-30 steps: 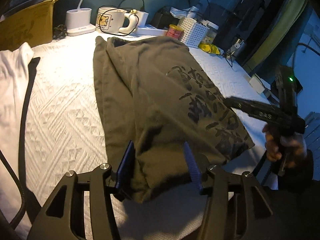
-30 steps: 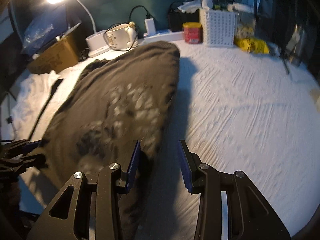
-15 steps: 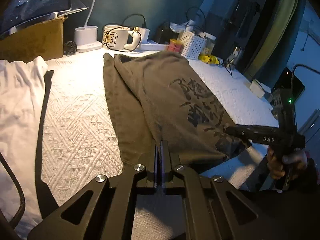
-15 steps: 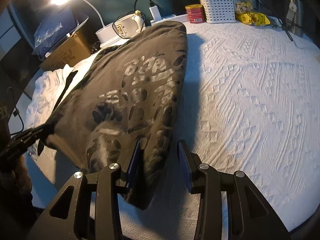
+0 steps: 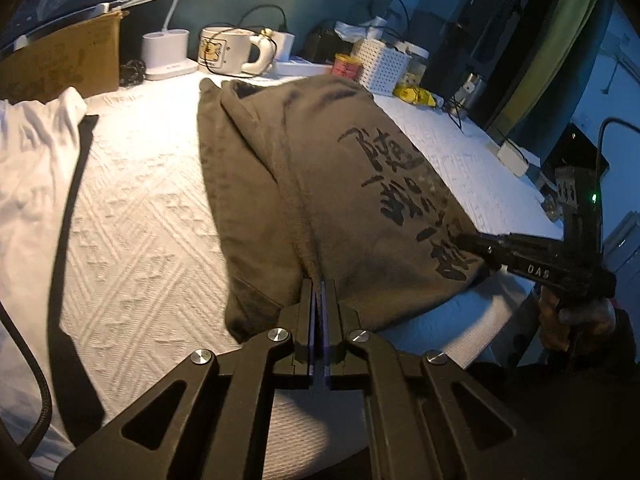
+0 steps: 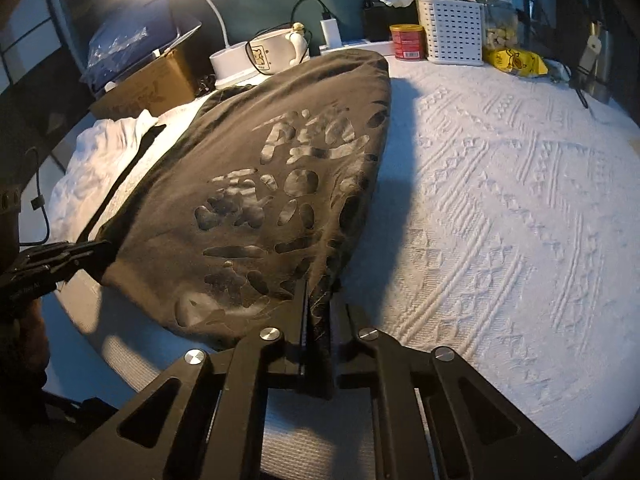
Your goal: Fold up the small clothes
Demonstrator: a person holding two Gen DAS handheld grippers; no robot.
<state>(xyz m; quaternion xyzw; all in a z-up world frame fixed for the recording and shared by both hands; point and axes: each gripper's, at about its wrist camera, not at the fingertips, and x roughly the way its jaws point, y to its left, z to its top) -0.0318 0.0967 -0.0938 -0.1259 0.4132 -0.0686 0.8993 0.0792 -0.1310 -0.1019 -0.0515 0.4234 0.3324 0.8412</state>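
An olive-green T-shirt (image 5: 320, 184) with a black print lies lengthwise on the white textured bed cover (image 5: 140, 208), folded along its length. My left gripper (image 5: 319, 288) is shut on its near hem, left of the print. My right gripper (image 6: 316, 292) is shut on the near hem at the shirt's right edge (image 6: 248, 200). The near edge is slightly lifted at both grips. Each gripper shows in the other's view: the right one (image 5: 476, 246) and the left one (image 6: 96, 248).
A white garment (image 5: 32, 168) with a black strip lies at the left. Along the back stand a cardboard box (image 5: 60, 60), a lamp base (image 5: 166, 54), a mug (image 5: 224, 50), a red tin (image 6: 406, 40), a white basket (image 6: 452, 30) and cables.
Both grippers closed on the shirt's near hem: the left within the first half second, the right in the last half second. The hem has been drawn a little toward me.
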